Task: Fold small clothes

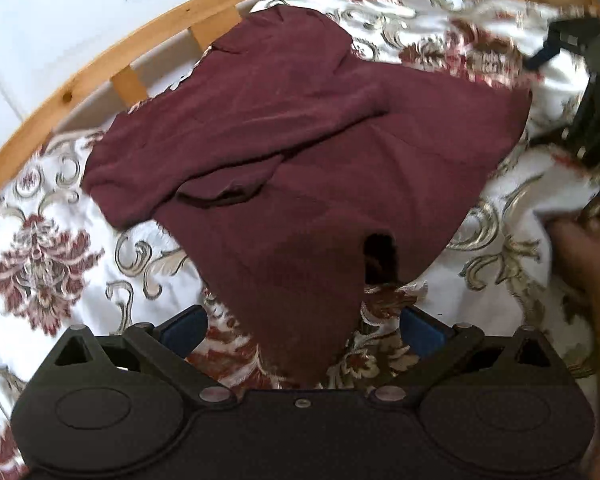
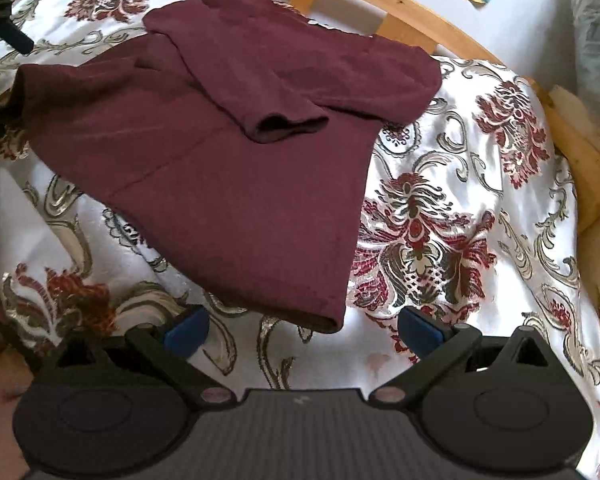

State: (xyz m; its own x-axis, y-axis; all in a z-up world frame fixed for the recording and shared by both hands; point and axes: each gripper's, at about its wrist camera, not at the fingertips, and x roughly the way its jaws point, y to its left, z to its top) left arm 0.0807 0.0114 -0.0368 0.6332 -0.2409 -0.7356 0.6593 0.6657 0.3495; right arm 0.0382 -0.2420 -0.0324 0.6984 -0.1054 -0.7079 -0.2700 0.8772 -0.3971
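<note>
Maroon shirt [image 1: 300, 148] [image 2: 204, 140]: soft knit, matte, partly folded, one sleeve laid across the body with its open cuff facing up. It lies on a glossy white satin bedspread [image 1: 44, 240] [image 2: 460, 208] with red-and-gold damask flowers, near the bed's far edge by the curved pine frame [image 1: 100, 64] [image 2: 420, 12]. Left hand-held gripper [image 1: 300, 326]: blue pads spread wide, the shirt's near corner between them, not pinched. Right hand-held gripper [image 2: 304, 326]: also wide, holding nothing, just short of the shirt's hem corner.
</note>
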